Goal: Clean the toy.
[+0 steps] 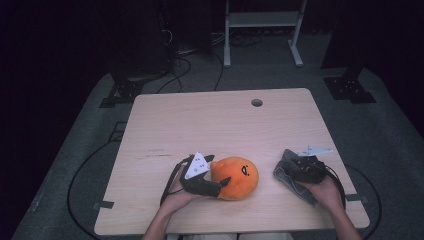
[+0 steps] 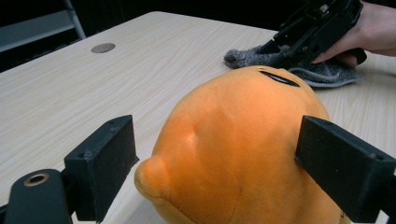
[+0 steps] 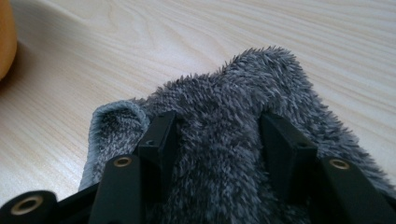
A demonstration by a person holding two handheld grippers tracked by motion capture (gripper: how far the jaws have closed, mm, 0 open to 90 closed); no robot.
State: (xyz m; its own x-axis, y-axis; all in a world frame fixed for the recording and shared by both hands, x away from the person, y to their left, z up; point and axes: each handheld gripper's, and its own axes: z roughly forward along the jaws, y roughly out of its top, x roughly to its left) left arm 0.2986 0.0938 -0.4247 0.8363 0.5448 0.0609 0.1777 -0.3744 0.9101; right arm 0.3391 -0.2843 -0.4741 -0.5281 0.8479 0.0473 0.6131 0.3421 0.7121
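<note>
The right gripper has its jaws pressed down into a grey fuzzy cloth, a ridge of pile bunched between them; the pads sink into the fabric on both sides, so it is grasping the cloth. The cloth lies near the table's right edge, toward the near right corner, with part of it spreading out from under the gripper.

The left gripper has its jaws spread wide around an orange plush. One pad touches the plush's side; the other stands just clear of it, so the plush is straddled, not clamped. The plush sits on the table near the middle of the near edge, its black stitched face turned up. No writing or label can be read on anything. A round hole lies near the far edge.
</note>
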